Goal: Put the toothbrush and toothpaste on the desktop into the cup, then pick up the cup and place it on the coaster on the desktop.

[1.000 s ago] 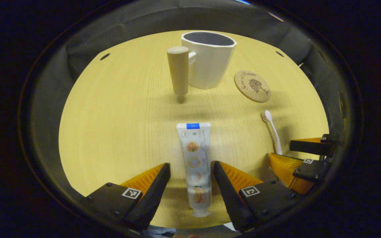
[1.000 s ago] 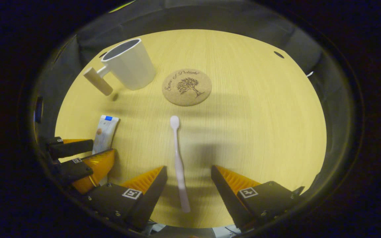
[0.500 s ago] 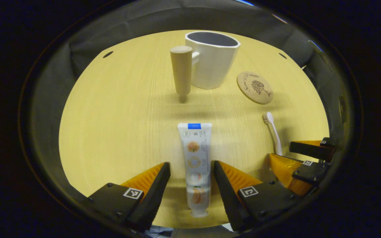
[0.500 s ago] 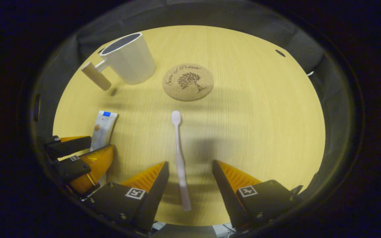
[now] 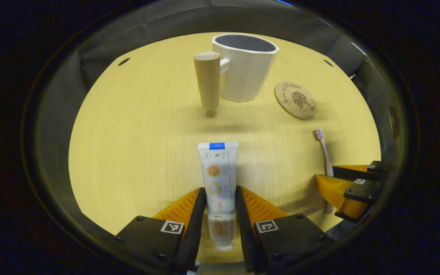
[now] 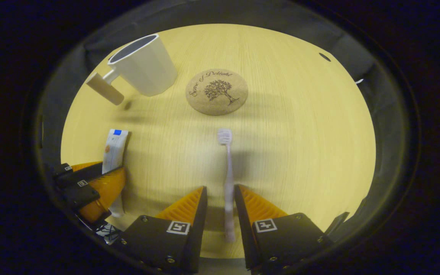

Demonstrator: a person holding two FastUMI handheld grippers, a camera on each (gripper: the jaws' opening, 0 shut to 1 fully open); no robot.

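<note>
Both tongs have closed since a second ago: left gripper (image 5: 217, 208) now clenches the toothpaste (image 5: 217, 179), right gripper (image 6: 219, 208) the toothbrush (image 6: 227, 179), each lying lengthwise between its fingers, pointing toward the desk's (image 6: 300, 126) far edge. Beyond, nearer the left, stands the empty cup (image 5: 245, 67); the coaster (image 6: 217, 91) lies bare.

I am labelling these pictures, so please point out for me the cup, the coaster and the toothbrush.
cup (image 5: 247, 76): left gripper view, on its front wall.
coaster (image 6: 217, 91): right gripper view, on the middle of its top face.
toothbrush (image 6: 228, 168): right gripper view, on its handle, above the fingers.
</note>
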